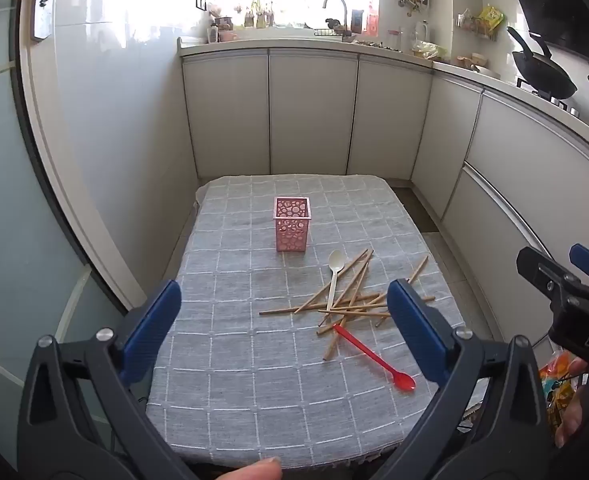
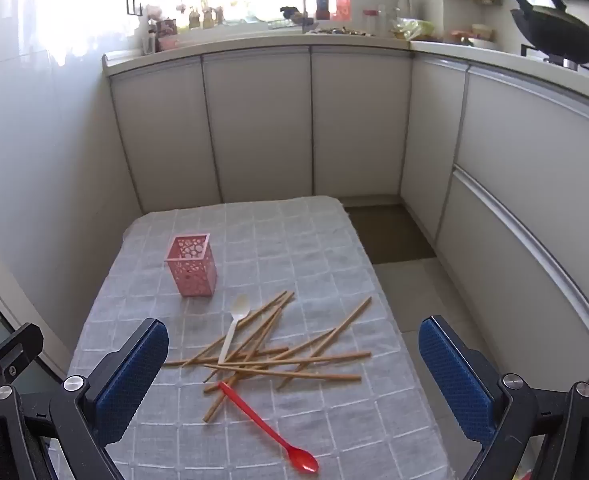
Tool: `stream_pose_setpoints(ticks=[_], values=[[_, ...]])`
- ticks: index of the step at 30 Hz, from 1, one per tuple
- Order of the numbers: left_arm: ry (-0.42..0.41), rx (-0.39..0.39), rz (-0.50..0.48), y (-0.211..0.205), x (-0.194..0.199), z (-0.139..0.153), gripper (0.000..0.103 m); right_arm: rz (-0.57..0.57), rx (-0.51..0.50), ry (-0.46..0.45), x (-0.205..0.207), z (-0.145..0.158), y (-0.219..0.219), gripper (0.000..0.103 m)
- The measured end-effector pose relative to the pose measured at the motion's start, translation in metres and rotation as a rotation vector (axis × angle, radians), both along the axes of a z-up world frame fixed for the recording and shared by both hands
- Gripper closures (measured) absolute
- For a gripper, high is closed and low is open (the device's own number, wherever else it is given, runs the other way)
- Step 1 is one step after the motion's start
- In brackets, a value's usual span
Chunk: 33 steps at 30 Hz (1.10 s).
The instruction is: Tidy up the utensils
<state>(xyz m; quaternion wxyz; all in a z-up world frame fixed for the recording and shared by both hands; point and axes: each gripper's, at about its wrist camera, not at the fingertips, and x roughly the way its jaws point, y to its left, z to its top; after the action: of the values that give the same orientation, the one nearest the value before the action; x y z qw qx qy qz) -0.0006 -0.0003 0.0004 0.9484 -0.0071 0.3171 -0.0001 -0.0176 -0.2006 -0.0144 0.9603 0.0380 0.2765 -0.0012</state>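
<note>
A pink perforated holder [image 1: 291, 223] [image 2: 192, 265] stands upright and empty on the grey checked tablecloth [image 1: 234, 380] [image 2: 334, 420]. Several wooden chopsticks [image 1: 350, 300] [image 2: 278, 356] lie in a loose pile to its right. A white spoon [image 1: 334, 276] [image 2: 234, 326] lies on the pile. A red spoon [image 1: 374, 356] [image 2: 270, 430] lies at the pile's near edge. My left gripper [image 1: 286, 332] is open and empty above the near table. My right gripper [image 2: 294, 380] is open and empty over the pile; it also shows at the right of the left wrist view [image 1: 566, 280].
The table is small, with floor [image 2: 406, 280] to its right and a white wall [image 1: 94, 160] to its left. Kitchen cabinets [image 1: 310, 112] and a counter with a sink stand beyond. A wok [image 2: 554, 32] sits on the stove at far right.
</note>
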Motion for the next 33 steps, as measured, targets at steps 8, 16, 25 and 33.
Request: stream_pose_setpoints(ticks=[8,16,25,33], values=[[0.003,0.005,-0.002,0.003,0.002,0.003,0.001,0.006,-0.012,-0.010,-0.005,0.003,0.004,0.000],[-0.016,0.010,0.001,0.000,-0.001,0.008,0.001,0.008,0.000,-0.013,-0.004,0.005,0.000,0.000],[-0.024,0.011,0.008,0.001,-0.002,0.010,0.001,0.015,-0.003,-0.016,-0.005,0.004,0.004,0.000],[-0.027,0.011,0.006,0.003,-0.002,0.010,0.001,0.014,-0.003,-0.017,-0.006,0.003,0.004,0.000]])
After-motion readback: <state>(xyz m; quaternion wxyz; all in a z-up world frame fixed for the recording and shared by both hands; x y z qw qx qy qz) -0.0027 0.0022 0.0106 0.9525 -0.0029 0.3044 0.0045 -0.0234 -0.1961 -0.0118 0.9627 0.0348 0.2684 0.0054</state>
